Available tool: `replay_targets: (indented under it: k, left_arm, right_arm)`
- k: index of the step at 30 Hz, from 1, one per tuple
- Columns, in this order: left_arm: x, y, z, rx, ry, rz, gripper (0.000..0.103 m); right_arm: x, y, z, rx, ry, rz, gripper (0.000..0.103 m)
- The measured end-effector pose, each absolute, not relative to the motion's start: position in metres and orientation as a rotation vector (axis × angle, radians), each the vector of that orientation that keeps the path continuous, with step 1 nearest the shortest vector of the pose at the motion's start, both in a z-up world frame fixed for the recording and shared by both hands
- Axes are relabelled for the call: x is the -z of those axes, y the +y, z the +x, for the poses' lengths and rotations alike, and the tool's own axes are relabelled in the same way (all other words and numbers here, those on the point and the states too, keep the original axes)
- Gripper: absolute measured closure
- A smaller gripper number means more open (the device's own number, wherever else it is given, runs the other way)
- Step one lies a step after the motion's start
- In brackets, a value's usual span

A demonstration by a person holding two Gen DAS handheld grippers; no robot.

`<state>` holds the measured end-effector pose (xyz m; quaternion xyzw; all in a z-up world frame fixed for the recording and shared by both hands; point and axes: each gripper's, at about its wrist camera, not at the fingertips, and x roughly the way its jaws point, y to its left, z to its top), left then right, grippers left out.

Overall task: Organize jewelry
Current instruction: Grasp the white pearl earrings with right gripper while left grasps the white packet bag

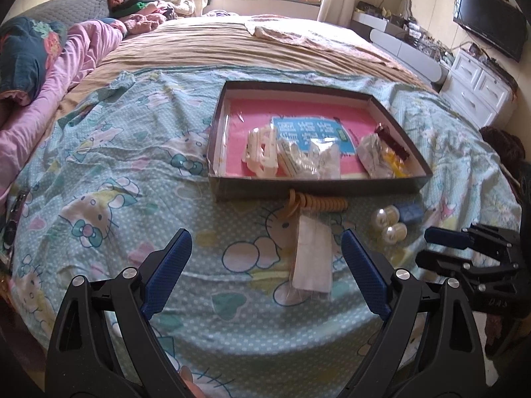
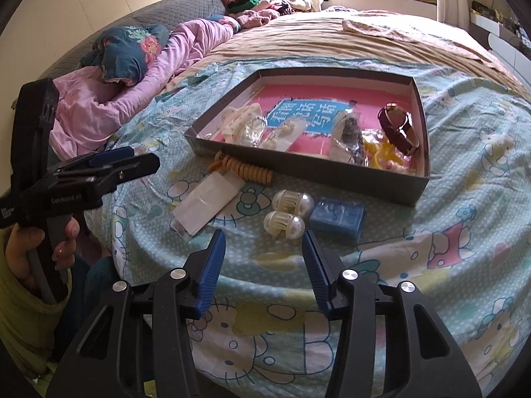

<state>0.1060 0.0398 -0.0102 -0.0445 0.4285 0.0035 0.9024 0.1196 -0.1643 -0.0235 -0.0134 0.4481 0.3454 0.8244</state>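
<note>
A shallow dark box (image 2: 411, 185) with a pink lining sat on a bed covered by a pale blue cartoon-cat sheet (image 2: 464, 172). Inside the box lay a maroon-strapped watch (image 2: 398, 126), a white hair claw (image 1: 262, 149), several small clear packets and something yellow. Just outside the box's near wall lay an orange spiral hair tie (image 2: 247, 167), a clear plastic packet (image 2: 207, 205), two pearl-like hair clips (image 2: 287, 214) and a small blue box (image 2: 337, 217). The left gripper (image 1: 267, 255) hovered over the sheet with its blue fingers spread wide and empty, the clear packet lying between them. The right gripper (image 2: 264, 258) hung just short of the pearl clips, its fingers also apart and holding nothing
</note>
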Motion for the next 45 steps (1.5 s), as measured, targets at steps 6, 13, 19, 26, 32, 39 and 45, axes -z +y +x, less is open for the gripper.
replay_targets:
  k: [6,13,19,26,32,39,45]
  left_arm:
    - [0.031,0.030,0.105,0.011,0.945,-0.063,0.030]
    - [0.040,0.025,0.106,0.023,0.968,-0.048,0.034]
    - [0.043,0.024,0.107,0.029,0.974,-0.052,0.034]
    - [0.047,0.023,0.111,0.040,0.980,-0.060,0.034]
    - [0.052,0.019,0.114,0.061,0.984,-0.058,0.044]
    - [0.060,0.015,0.120,0.081,0.995,-0.066,0.054]
    - [0.063,0.011,0.122,0.101,0.990,-0.067,0.070]
  right_arm:
    - [0.035,-0.160,0.125,-0.719,0.973,-0.027,0.060]
    - [0.045,-0.150,0.132,-0.695,0.974,-0.052,0.060]
    - [0.046,-0.141,0.137,-0.664,0.949,-0.075,0.060]
    - [0.045,-0.127,0.147,-0.625,0.906,-0.127,0.060]
    - [0.051,-0.115,0.161,-0.603,0.918,-0.150,0.062]
    - [0.055,-0.113,0.176,-0.569,0.912,-0.156,0.069]
    - [0.051,-0.118,0.177,-0.603,0.892,-0.130,0.070]
